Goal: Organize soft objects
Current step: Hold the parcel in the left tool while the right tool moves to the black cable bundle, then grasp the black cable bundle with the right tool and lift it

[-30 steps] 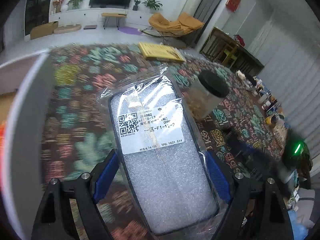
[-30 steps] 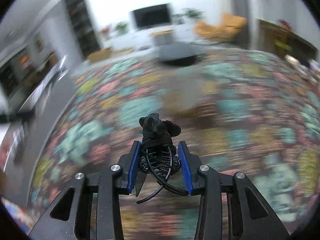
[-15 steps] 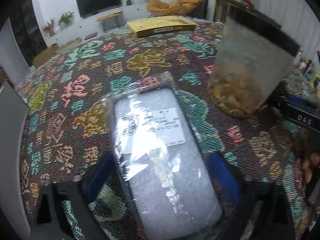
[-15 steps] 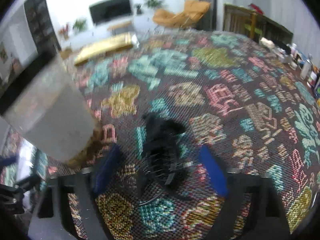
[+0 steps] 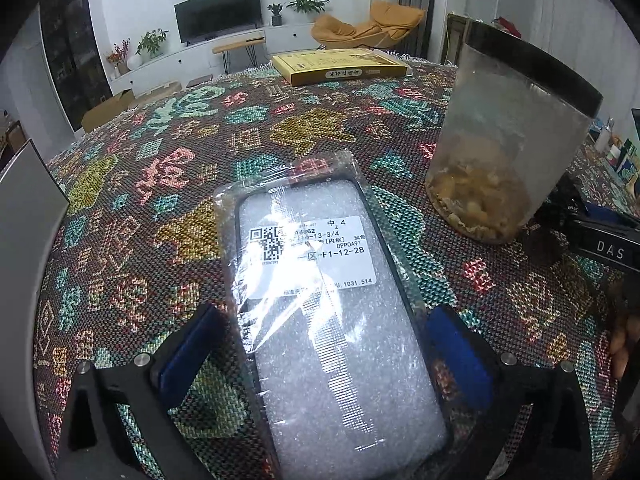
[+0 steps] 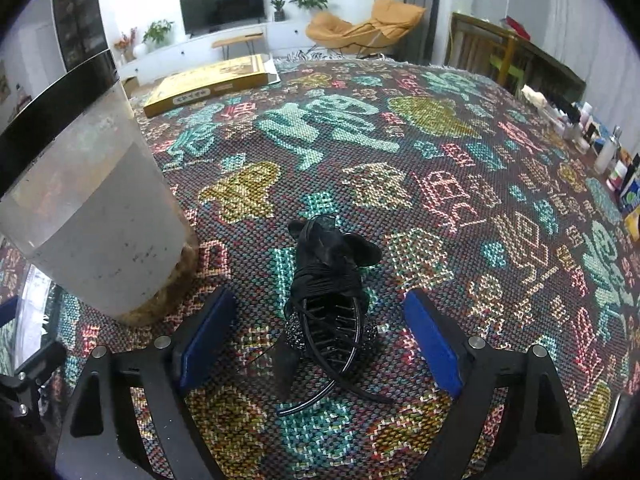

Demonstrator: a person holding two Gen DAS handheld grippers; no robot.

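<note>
Both jaws opened wide: one phone case (image 5: 340, 320), one hair clip (image 6: 332, 300) released onto tablecloth (image 6: 440, 200).

left gripper (image 5: 324, 344): jaws spread wide, just opened | right gripper (image 6: 320, 332): jaws wide, pitched down

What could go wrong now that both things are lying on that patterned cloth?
The left tongs and right tongs have just opened, each with its item still between the blue pads. Pulling back carelessly might drag the crinkly bagged phone case along. The loose cord of the black hair clip could snag a pad. The tall jar stands close beside the right tongs, so a sideways swing might tip it.
</note>
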